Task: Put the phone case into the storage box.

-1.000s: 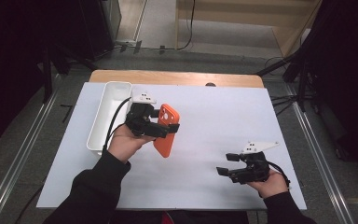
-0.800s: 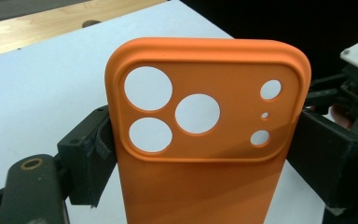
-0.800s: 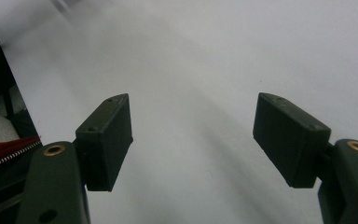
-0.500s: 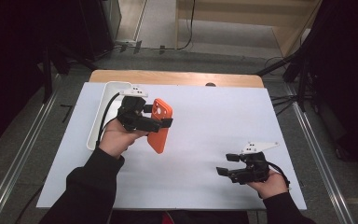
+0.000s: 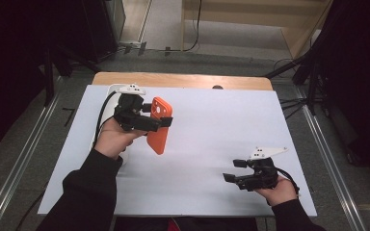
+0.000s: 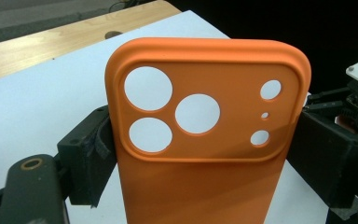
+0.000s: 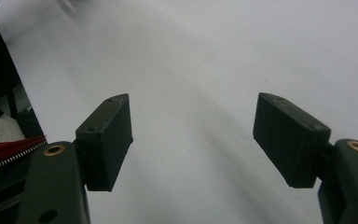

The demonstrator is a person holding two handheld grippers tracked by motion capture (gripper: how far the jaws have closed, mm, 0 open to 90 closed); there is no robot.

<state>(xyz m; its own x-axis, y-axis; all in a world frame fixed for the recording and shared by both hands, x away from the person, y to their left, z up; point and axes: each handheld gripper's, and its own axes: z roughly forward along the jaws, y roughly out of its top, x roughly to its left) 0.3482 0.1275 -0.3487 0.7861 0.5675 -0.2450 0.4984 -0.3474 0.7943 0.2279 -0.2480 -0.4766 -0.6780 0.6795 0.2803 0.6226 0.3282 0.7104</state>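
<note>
A: Holding steady on the left: left gripper (image 5: 160,121) is clamped across the orange phone case (image 5: 158,126), one jaw on each long edge, just below the camera cutouts. From its own camera, the case (image 6: 205,154) stands right in front of the lens, back face toward it, lens holes uppermost.

B: What moved?

A: A second ago the case sat farther right of the tray and lower over the sheet. Now hand and case are up and further along the table, toward its wooden edge (image 5: 183,80). Lower end of the case hangs below the jaws, clear of the sheet as far as I can tell.

B: So it's a lift and carry, not a place.

A: My read too. Grip looks square, no slip visible. Behind the left gripper's wrist is the white tray (image 5: 114,89), mostly hidden by hand and cable. Could be the destination; can't confirm.

B: Right side?

A: Right gripper (image 7: 193,135) has its jaws spread wide with nothing between them, just white table sheet (image 7: 205,56) ahead. In the high view it (image 5: 238,169) is parked low near the person's edge, well apart from the case. It hasn't shifted in the last second.
</note>
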